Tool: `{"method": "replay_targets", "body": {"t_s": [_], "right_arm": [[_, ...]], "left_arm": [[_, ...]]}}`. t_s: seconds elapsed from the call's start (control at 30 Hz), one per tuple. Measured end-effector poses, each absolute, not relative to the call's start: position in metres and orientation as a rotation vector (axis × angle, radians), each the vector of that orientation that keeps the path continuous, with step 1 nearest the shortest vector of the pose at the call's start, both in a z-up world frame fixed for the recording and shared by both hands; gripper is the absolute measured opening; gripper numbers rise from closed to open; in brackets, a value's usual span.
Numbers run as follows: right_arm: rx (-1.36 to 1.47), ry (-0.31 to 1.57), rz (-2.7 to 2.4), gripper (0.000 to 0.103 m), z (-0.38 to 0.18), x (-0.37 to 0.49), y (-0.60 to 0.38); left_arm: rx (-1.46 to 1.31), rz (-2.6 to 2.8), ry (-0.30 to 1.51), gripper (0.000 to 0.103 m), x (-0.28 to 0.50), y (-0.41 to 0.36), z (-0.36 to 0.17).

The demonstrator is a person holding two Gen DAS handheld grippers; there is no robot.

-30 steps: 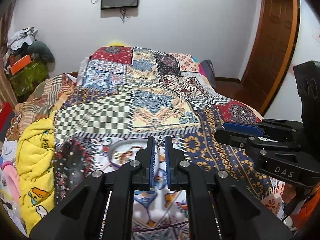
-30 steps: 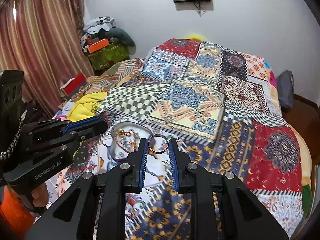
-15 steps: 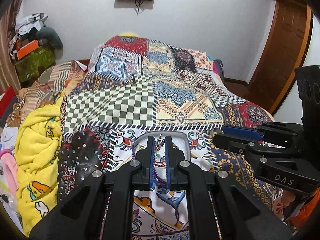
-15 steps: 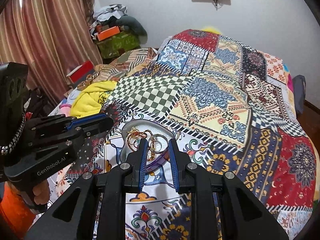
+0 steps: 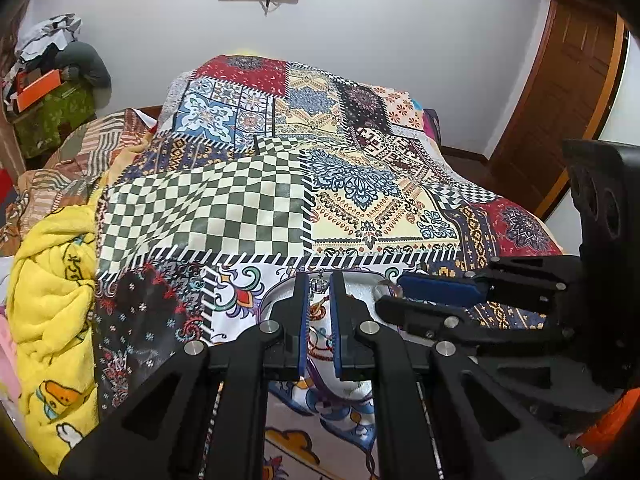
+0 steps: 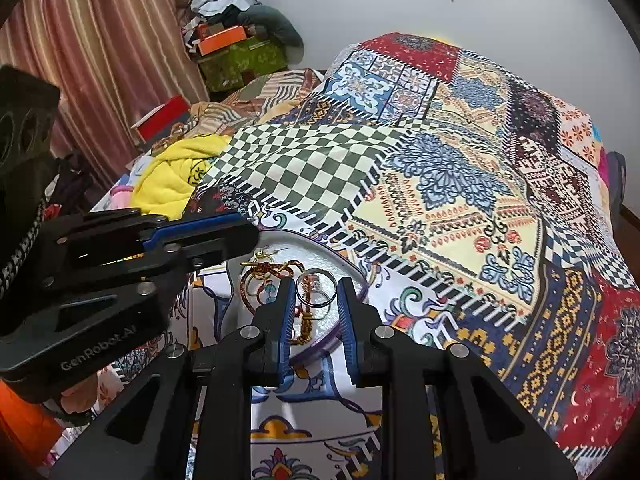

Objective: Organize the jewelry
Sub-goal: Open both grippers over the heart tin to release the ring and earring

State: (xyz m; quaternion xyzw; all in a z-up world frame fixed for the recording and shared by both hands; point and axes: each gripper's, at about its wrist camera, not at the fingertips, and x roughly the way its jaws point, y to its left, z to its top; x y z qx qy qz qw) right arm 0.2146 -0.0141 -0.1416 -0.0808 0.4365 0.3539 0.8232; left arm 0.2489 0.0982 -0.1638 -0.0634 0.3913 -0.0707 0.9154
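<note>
A small crown-shaped charm (image 5: 319, 285) sits pinched between the blue-padded fingertips of the left gripper (image 5: 319, 286), right at their far end, hanging over a shallow clear tray (image 6: 352, 270) that lies on the bed. The right gripper (image 6: 316, 291) is clamped on a plain silver ring (image 6: 316, 289), its two pads pressing the band from either side, and it too hangs over the tray. Inside the tray lie a thin gold hoop (image 6: 256, 282) and a dark red cord with gold knots (image 6: 280, 270), tangled together toward the left side. The tray rests on the white, ornately printed panel of a patchwork bedspread (image 6: 440, 200), just in front of a green-and-cream checked panel (image 5: 208, 212). The two grippers are close together, each showing at the edge of the other's view. A crumpled yellow blanket (image 5: 52, 300) lies at the bed's left side, with a wooden door (image 5: 568, 92) to the right and striped curtains (image 6: 108, 40) far left
</note>
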Motion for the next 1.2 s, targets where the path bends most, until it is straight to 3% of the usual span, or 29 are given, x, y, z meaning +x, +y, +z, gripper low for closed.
{"method": "replay_targets", "body": {"t_s": [0.73,0.93,1.07,1.2], "right_arm": [[-0.24,0.968,0.762,0.02,-0.158,0.213,0.0],[-0.245,0.968,0.75,0.023,-0.151,0.208,-0.004],[-0.231,0.936,0.727,0.034,-0.136,0.203,-0.012],[-0.207,0.889,0.706,0.036,-0.114,0.194,-0.023]], "left_arm": [[-0.173,-0.186,0.875,0.008,0.258,0.106,-0.182],[-0.179,-0.172,0.858,0.009,0.249,0.107,-0.168],[-0.177,-0.152,0.831,0.016,0.239,0.109,-0.152],[-0.187,-0.119,0.783,0.019,0.225,0.112,-0.13]]}}
